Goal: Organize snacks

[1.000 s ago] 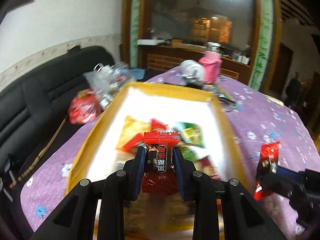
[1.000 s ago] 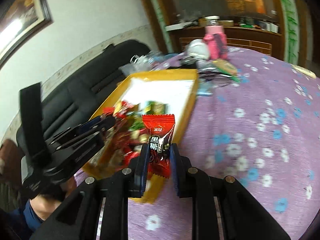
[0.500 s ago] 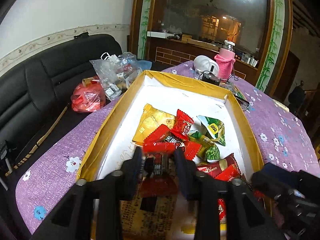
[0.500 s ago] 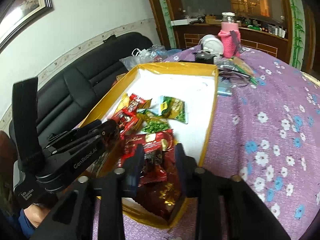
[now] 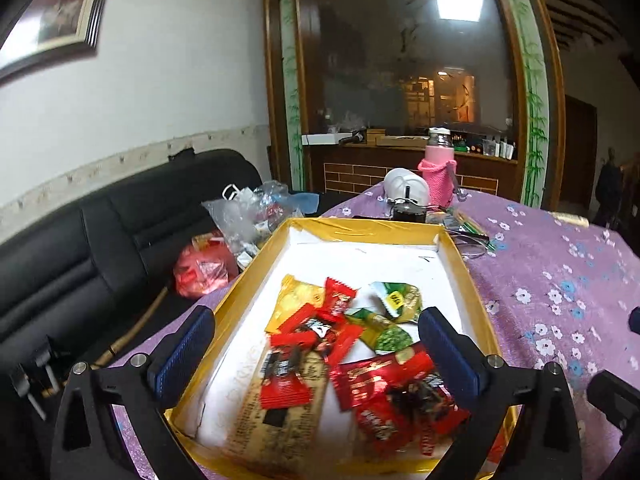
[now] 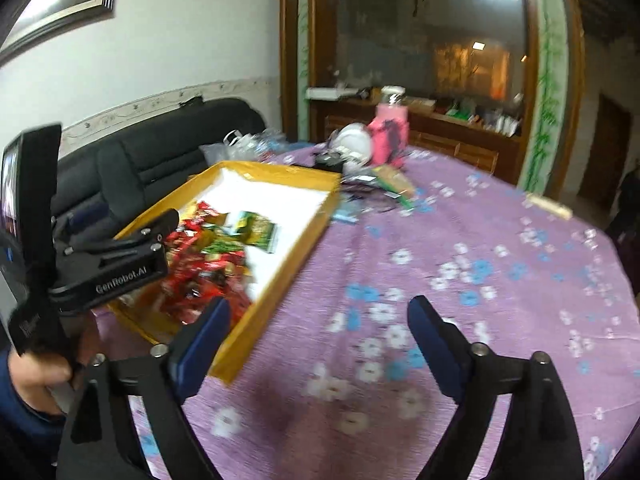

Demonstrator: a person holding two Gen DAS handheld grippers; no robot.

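Observation:
A yellow box (image 5: 256, 264) with a white floor holds several snack packets: red candy wrappers (image 5: 286, 384), green packets (image 5: 396, 300) and a yellow packet (image 5: 296, 300). My left gripper (image 5: 316, 348) is open and empty above the near end of the box. The box also shows in the right wrist view (image 6: 280, 268) with the snack pile (image 6: 208, 264) inside. My right gripper (image 6: 318, 332) is open and empty over the purple tablecloth (image 6: 460, 280), just right of the box. The left gripper's body (image 6: 120, 268) shows at the left of that view.
A pink bottle (image 5: 438, 176), a white helmet-like object (image 5: 404, 188) and small clutter stand at the table's far end. Plastic bags (image 5: 248, 216) and a red bag (image 5: 204, 268) lie on the black sofa (image 5: 80, 248) to the left.
Both grippers have opened and dropped their red candy packets into the box. Both have lifted, and the right gripper has swung right, off the box, over the cloth.

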